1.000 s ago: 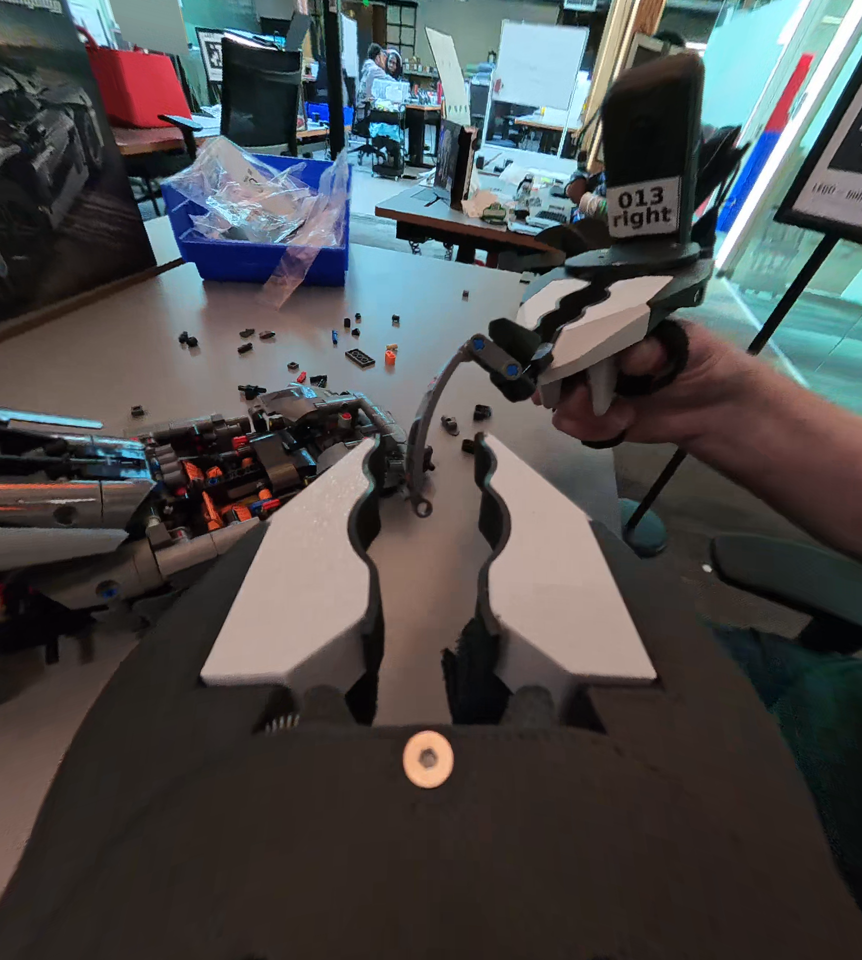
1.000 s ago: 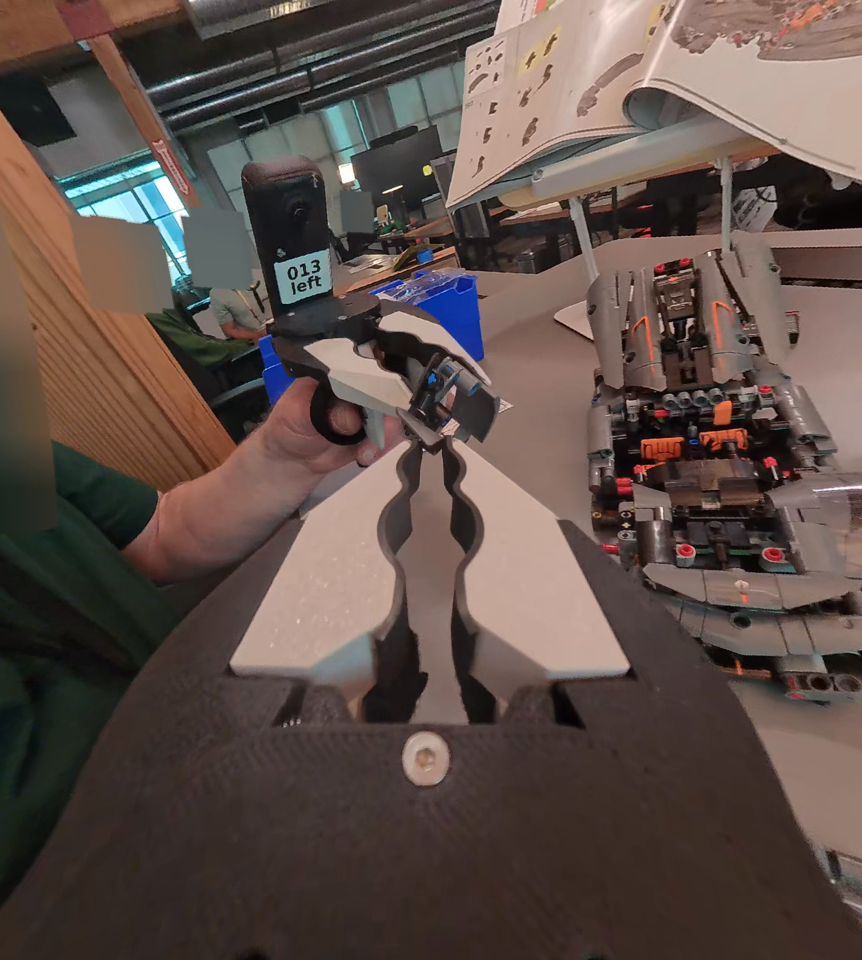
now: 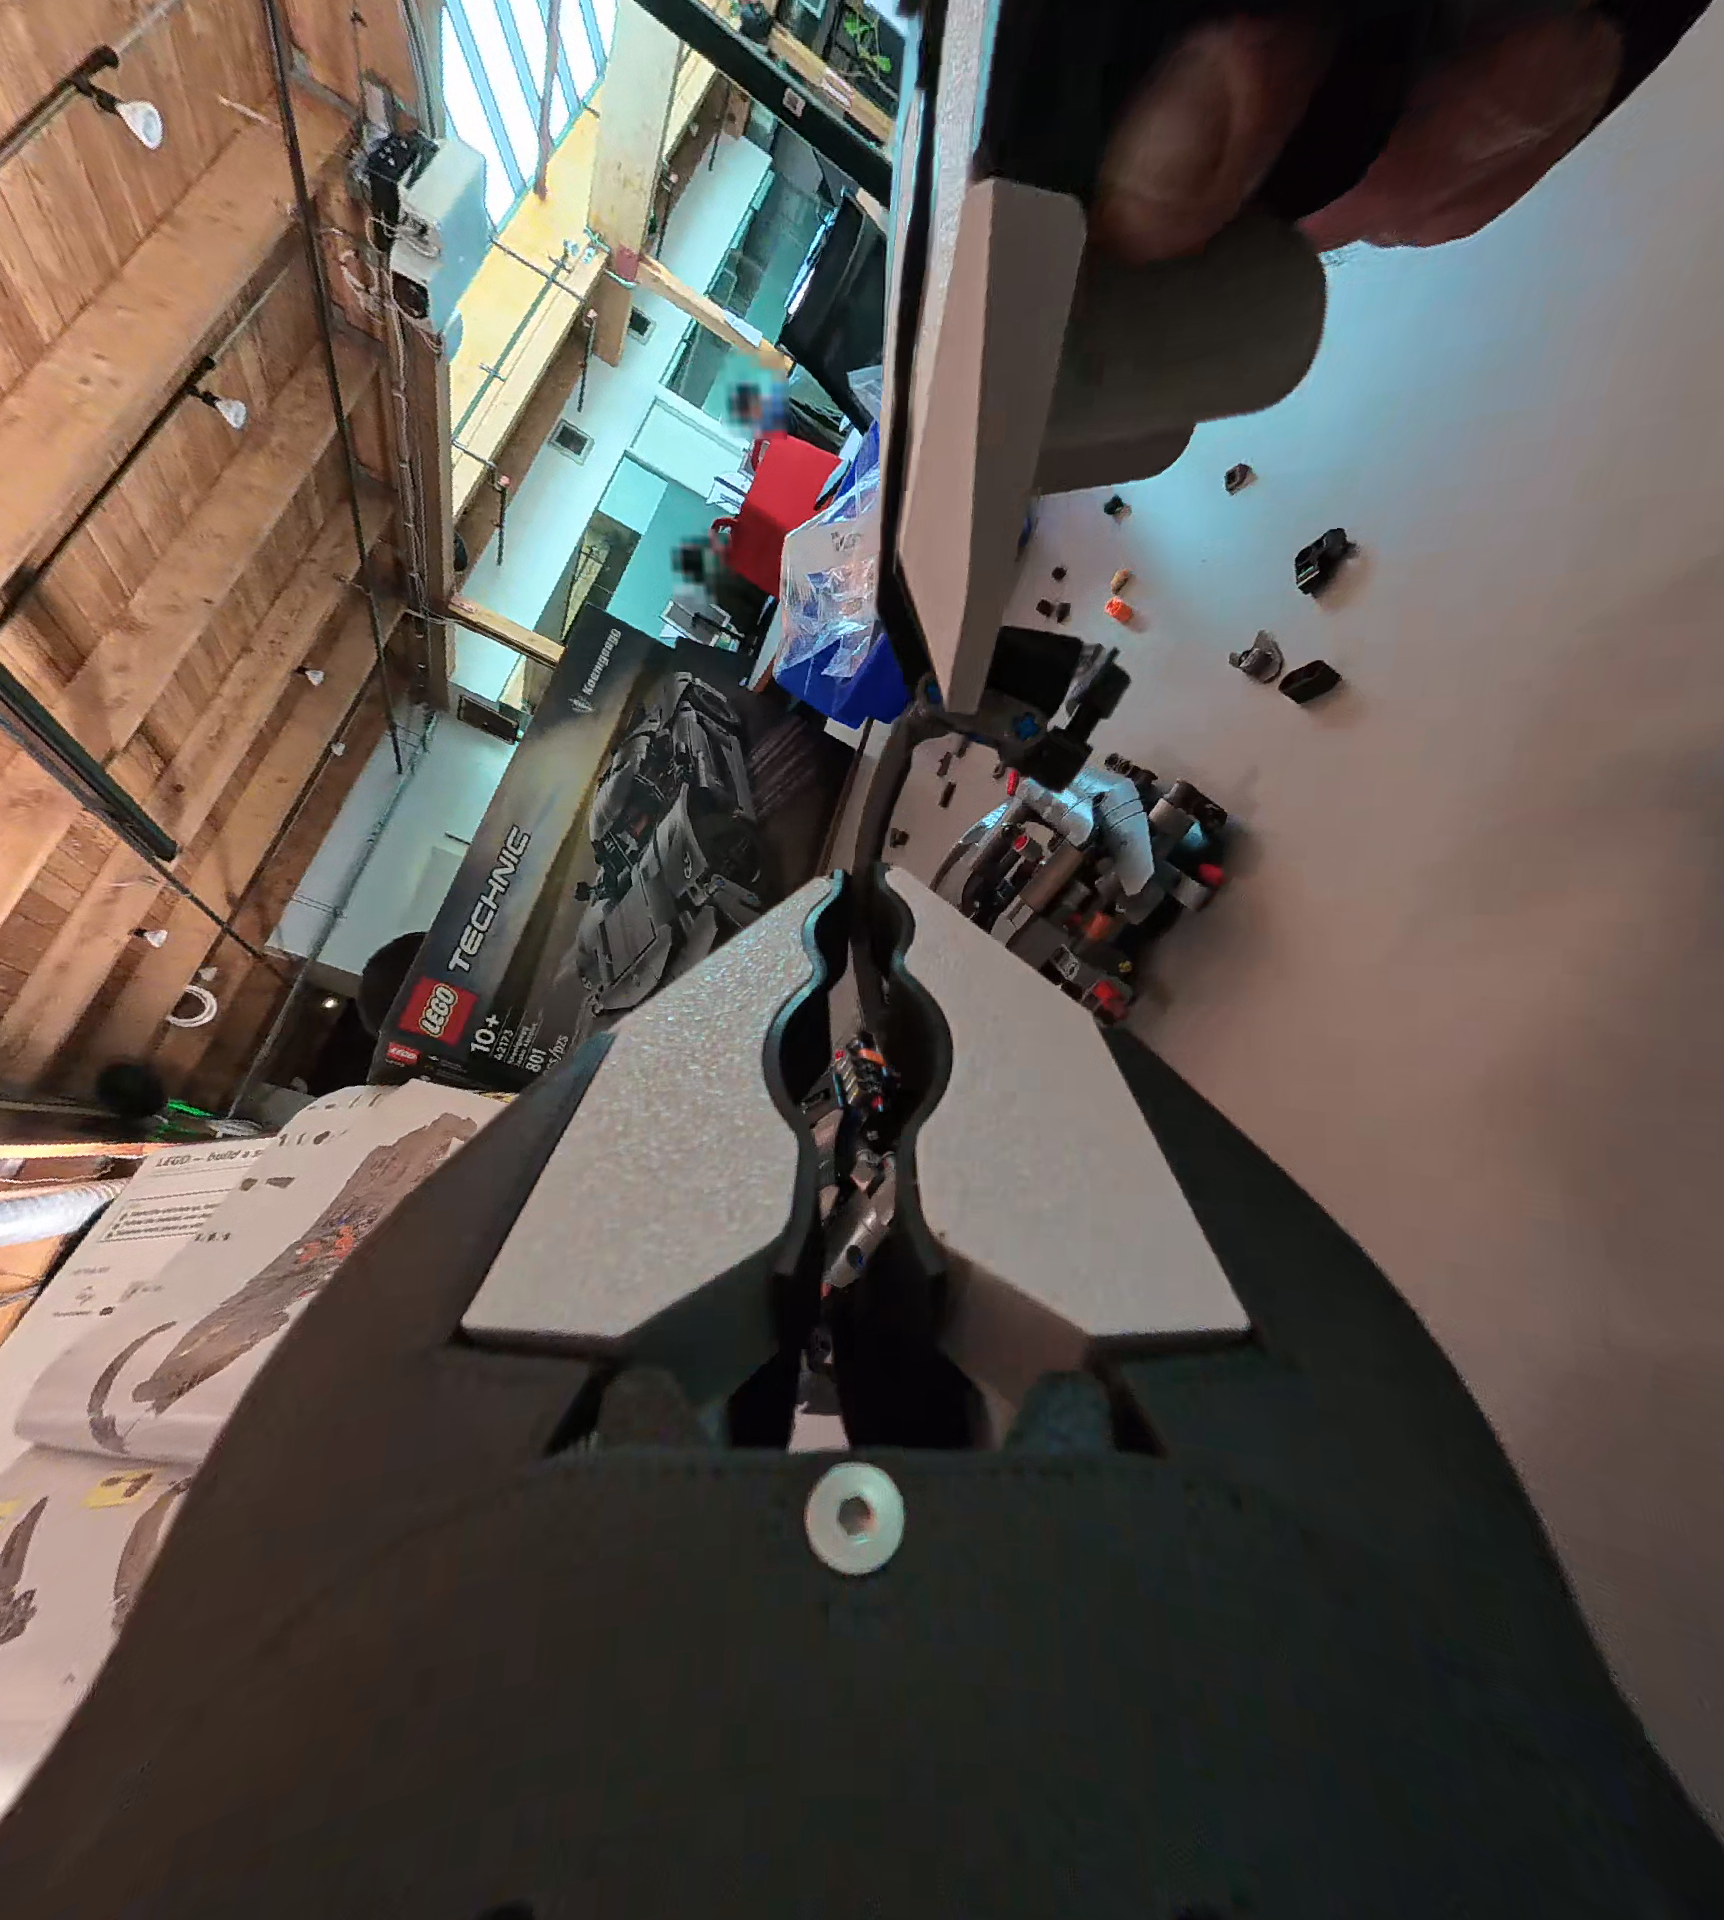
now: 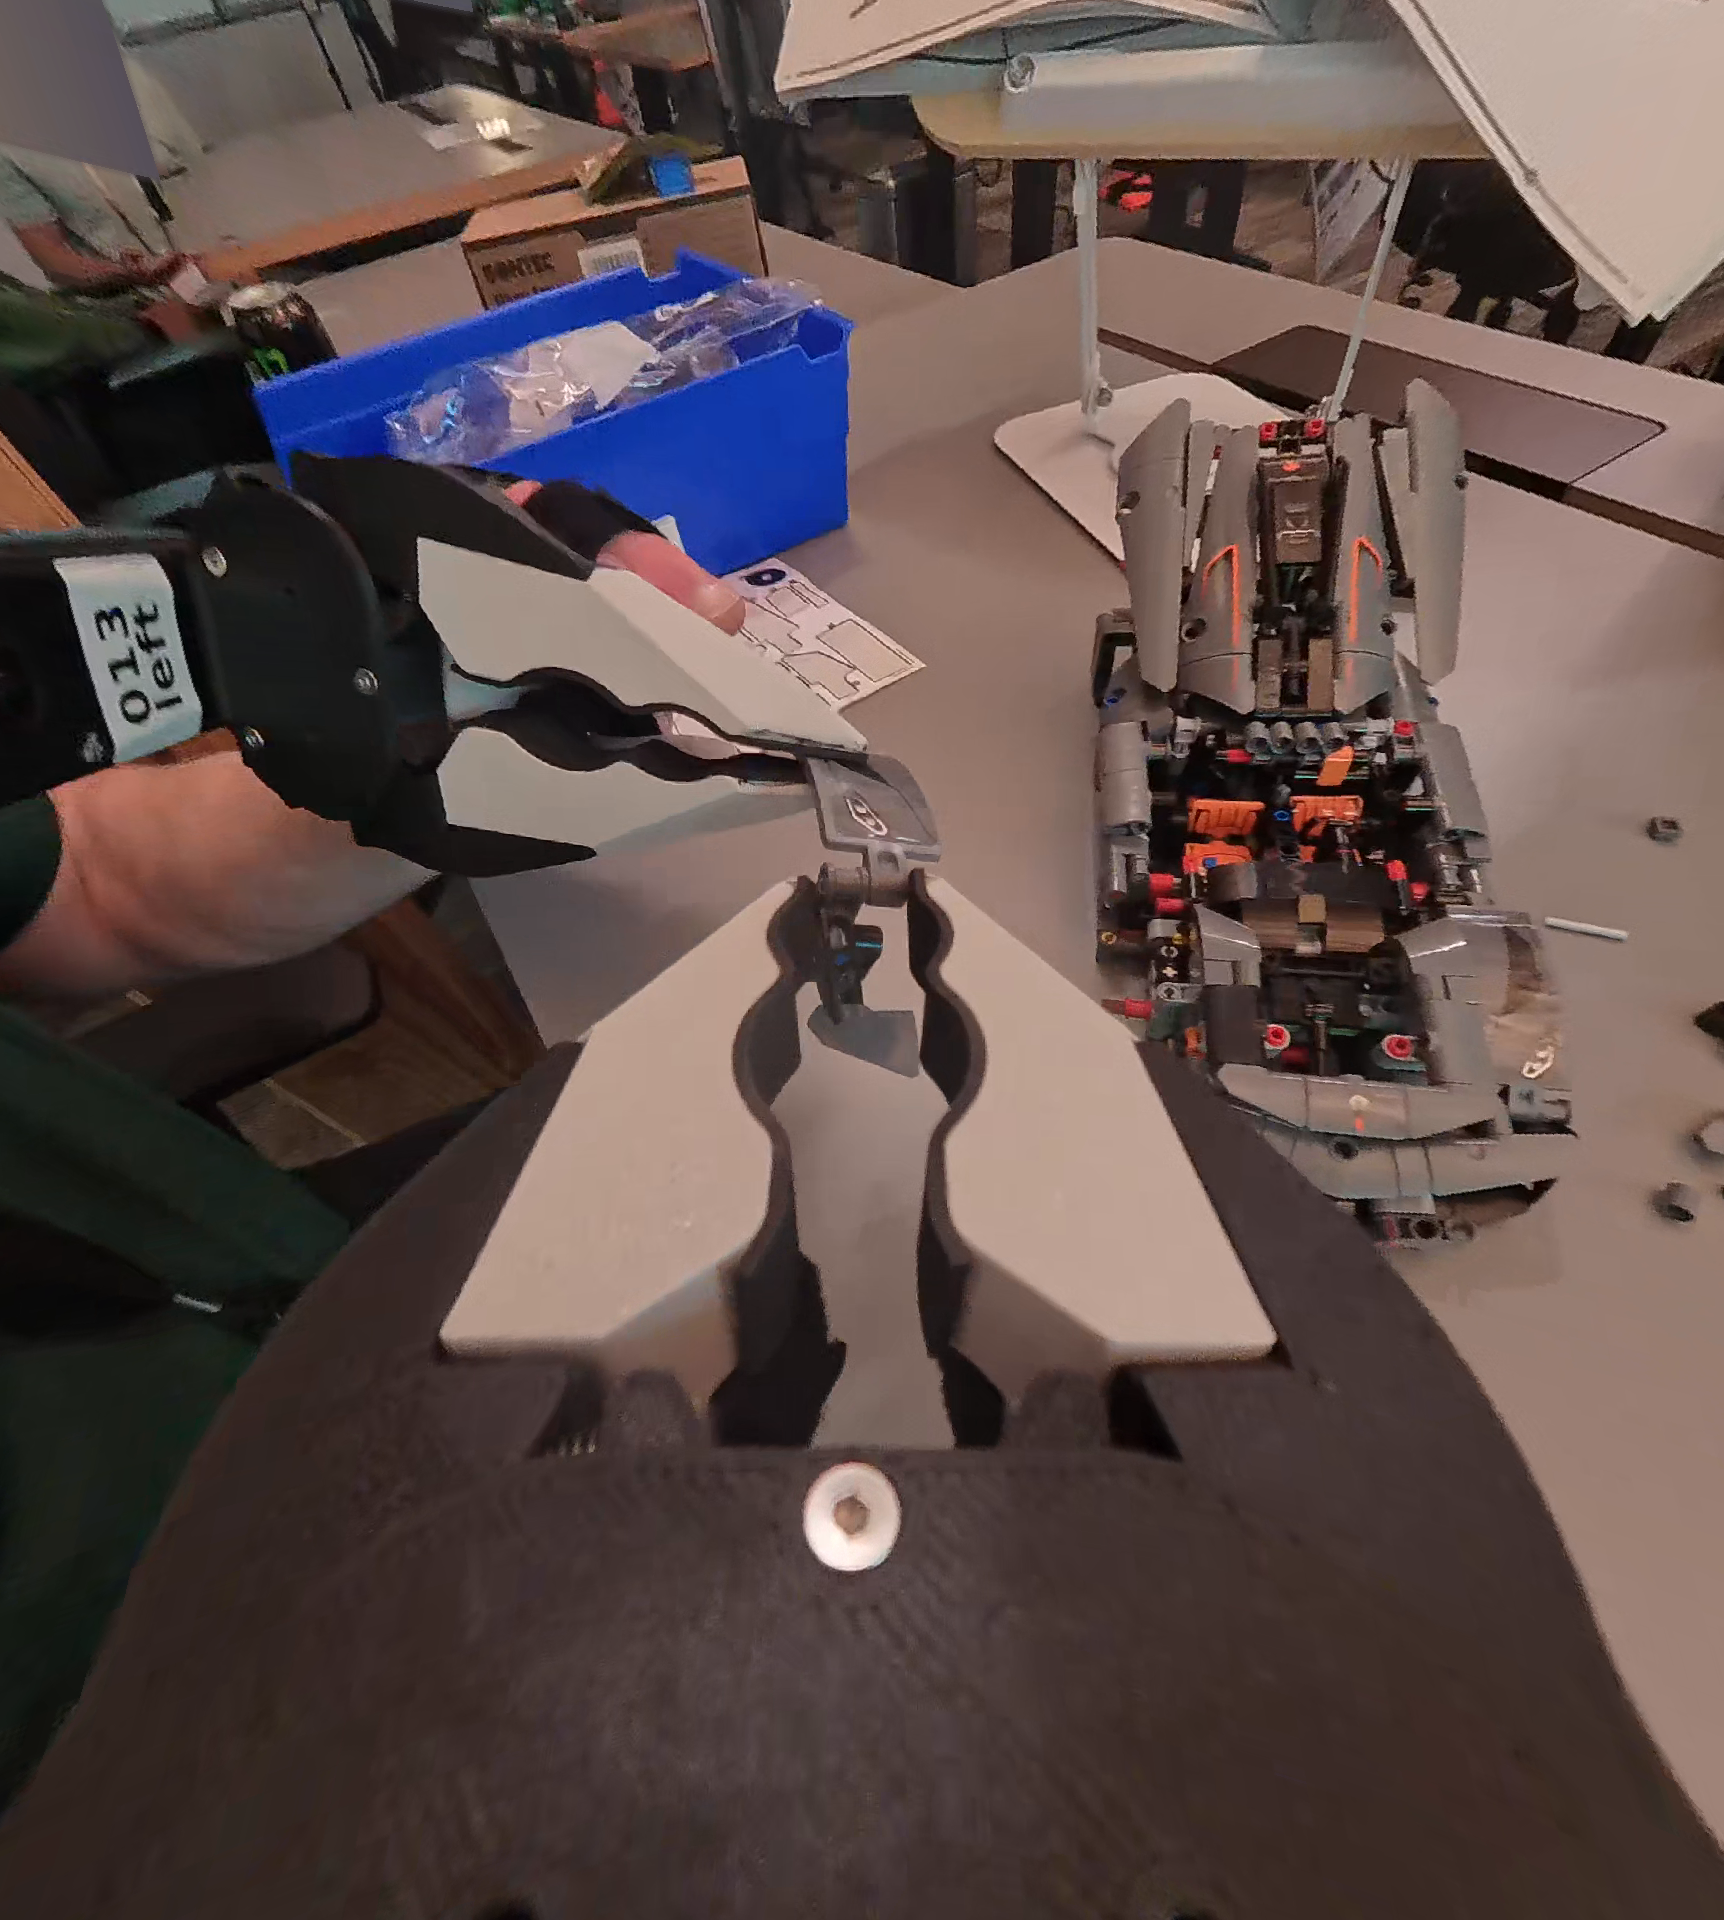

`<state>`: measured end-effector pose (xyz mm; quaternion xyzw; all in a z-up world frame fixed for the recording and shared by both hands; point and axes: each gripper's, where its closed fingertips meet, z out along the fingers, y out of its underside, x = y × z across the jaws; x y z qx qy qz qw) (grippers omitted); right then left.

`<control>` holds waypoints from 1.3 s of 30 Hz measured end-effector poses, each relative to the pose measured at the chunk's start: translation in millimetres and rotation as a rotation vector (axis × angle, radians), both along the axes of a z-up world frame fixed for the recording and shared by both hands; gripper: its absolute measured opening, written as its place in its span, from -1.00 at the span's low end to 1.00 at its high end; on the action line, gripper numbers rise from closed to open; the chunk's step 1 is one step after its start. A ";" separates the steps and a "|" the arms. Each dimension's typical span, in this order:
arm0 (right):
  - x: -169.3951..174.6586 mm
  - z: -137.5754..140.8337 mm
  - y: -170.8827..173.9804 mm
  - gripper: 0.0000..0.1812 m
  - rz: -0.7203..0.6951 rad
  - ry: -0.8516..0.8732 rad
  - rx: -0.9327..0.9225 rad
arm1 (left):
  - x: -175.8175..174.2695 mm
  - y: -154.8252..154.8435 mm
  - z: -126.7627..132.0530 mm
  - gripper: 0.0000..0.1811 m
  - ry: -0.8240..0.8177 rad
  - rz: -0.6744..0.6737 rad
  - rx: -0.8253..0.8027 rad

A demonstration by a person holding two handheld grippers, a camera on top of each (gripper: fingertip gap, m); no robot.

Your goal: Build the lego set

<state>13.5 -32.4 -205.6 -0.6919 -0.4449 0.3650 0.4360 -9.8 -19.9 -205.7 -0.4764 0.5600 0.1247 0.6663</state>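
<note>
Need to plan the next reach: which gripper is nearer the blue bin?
Left. The left gripper sits just in front of the blue bin, shut on a grey piece. The right gripper grips the same assembly, farther from it.

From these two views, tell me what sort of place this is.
Probably a shared workshop or office: rows of desks behind, a wooden ceiling with track lights, and a grey table holding a part-built lego car and blue parts bin.

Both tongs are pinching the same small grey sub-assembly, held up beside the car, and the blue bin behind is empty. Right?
Not quite: the blue bin is not empty; the right wrist view shows clear plastic bags in it. The rest holds: left tongs and right tongs both pinch the grey sub-assembly beside the car.
</note>
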 end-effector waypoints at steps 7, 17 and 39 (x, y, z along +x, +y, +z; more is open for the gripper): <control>-2.2 -4.8 -8.1 -0.63 0.003 -0.001 0.023 | -0.9 -12.7 -4.2 -1.00 0.040 -0.010 0.058; -15.9 -36.0 -33.4 -0.74 0.089 -0.062 -0.035 | 5.8 -42.8 -28.1 -1.00 0.183 -0.091 0.149; 4.8 -35.6 19.2 -0.74 -0.115 0.077 0.068 | -33.6 5.0 -35.9 -0.70 -0.077 0.070 -0.189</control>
